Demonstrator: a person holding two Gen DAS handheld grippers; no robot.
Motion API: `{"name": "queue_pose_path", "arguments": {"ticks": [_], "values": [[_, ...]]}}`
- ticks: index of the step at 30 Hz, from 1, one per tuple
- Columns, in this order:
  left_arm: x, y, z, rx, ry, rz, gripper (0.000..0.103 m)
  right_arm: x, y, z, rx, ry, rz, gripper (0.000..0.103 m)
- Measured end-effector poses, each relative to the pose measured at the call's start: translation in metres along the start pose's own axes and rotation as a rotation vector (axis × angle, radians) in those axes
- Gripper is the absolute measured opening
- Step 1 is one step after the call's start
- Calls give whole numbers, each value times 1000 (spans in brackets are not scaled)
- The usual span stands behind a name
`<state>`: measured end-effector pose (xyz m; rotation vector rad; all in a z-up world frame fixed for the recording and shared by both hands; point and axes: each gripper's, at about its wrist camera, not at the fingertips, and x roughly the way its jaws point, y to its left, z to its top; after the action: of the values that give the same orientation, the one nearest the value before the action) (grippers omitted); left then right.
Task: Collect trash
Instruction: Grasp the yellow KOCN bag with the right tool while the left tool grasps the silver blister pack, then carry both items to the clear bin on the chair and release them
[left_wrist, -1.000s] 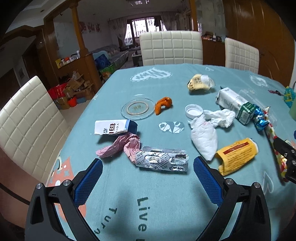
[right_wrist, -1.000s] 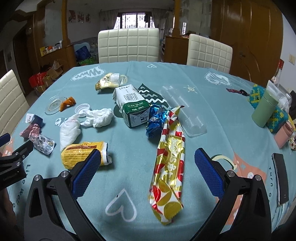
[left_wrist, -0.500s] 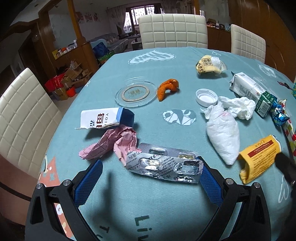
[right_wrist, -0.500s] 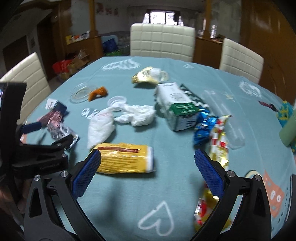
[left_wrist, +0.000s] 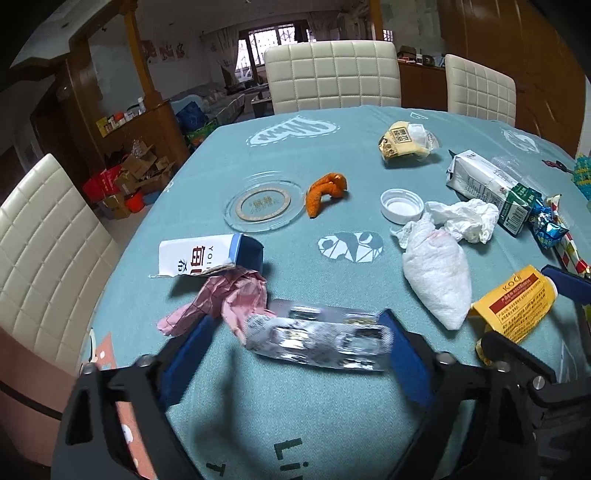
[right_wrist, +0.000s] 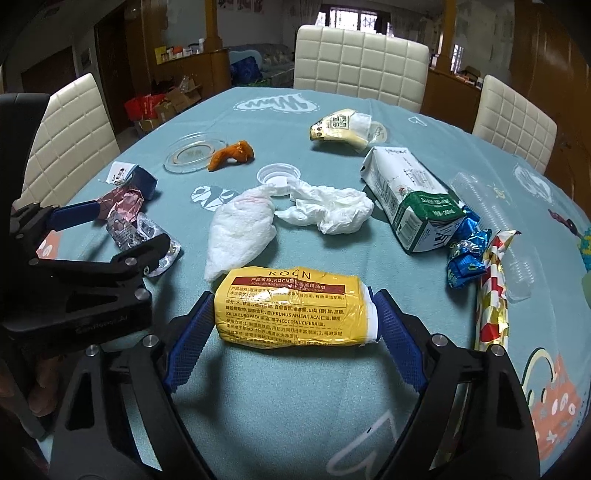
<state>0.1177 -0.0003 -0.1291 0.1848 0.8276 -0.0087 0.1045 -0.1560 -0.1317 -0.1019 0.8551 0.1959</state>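
Observation:
Trash lies scattered on a teal tablecloth (left_wrist: 332, 424). My left gripper (left_wrist: 295, 347) is open, its blue pads either side of a silver blister pack (left_wrist: 317, 341) beside a crumpled pink wrapper (left_wrist: 229, 299). My right gripper (right_wrist: 293, 328) is open around a yellow KOCN soap wrapper (right_wrist: 291, 310), the pads close to its two ends. The left gripper also shows in the right wrist view (right_wrist: 110, 229) at the left, over the blister pack (right_wrist: 144, 236). The yellow wrapper shows in the left wrist view (left_wrist: 513, 302) too.
Further out lie a white tissue bundle (right_wrist: 243, 229), crumpled tissue (right_wrist: 328, 208), a milk carton (right_wrist: 410, 195), blue foil (right_wrist: 465, 251), a red-gold wrapper (right_wrist: 493, 291), a white cap (right_wrist: 279, 175), orange peel (right_wrist: 231, 155), a clear lid (right_wrist: 194, 155) and a blue-white box (left_wrist: 210, 256). Chairs ring the table.
Both grippers moved forward and down. The left one now straddles the blister pack; the right one swung left from the red-gold wrapper and now brackets the yellow soap wrapper.

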Motion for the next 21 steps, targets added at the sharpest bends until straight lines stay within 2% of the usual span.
{"name": "queue_pose_path", "arguments": {"ticks": [2, 6, 12, 21], "values": [[-1, 0, -1, 2, 9, -14, 69, -4, 0, 0, -3, -8, -4, 85], [-5, 2, -3, -11, 10, -16, 69, -12, 0, -1, 0, -17, -9, 85], [-24, 15, -3, -34, -30, -10, 69, -25, 4, 1, 3, -30, -12, 85], [-51, 61, -6, -105, -94, 29, 69, -40, 36, 15, -66, -52, 5, 85]]}}
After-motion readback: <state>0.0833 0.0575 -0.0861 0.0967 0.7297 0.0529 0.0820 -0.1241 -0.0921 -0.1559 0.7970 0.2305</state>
